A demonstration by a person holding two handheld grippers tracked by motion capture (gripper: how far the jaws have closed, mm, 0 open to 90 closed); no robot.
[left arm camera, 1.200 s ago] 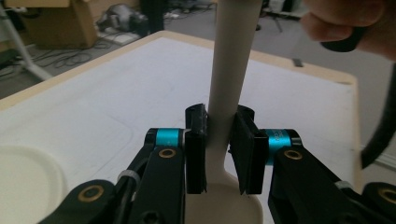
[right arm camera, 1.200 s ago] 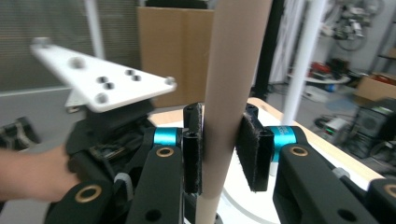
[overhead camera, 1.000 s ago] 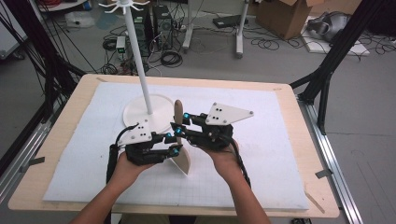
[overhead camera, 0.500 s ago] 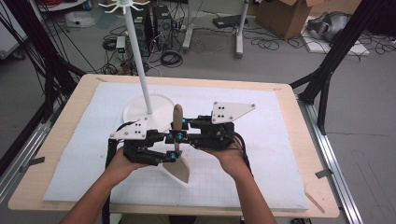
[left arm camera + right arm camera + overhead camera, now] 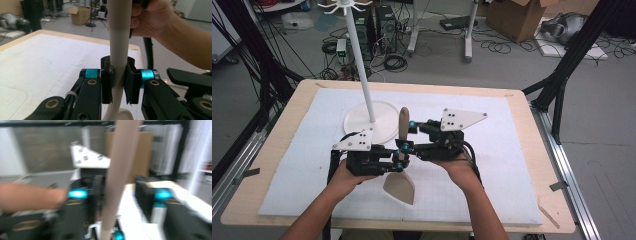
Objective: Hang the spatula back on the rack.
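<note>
A beige long-handled utensil stands nearly upright on the white mat, its wide blade down and its rounded handle tip up. My left gripper is shut on the lower handle; in the left gripper view both pads press the beige shaft. Higher up, my right gripper straddles the handle. The blurred right gripper view has the shaft between parted jaws, with a gap on the right side. A hand holds each gripper.
A white stand with a round base and a tall pole topped with hooks sits just behind the grippers on the left. The white mat covers the wooden table. Cables and boxes lie on the floor beyond.
Both hands and the utensil have shifted slightly toward the near edge. The left gripper has settled lower on the handle; the right gripper stays around its upper part.
</note>
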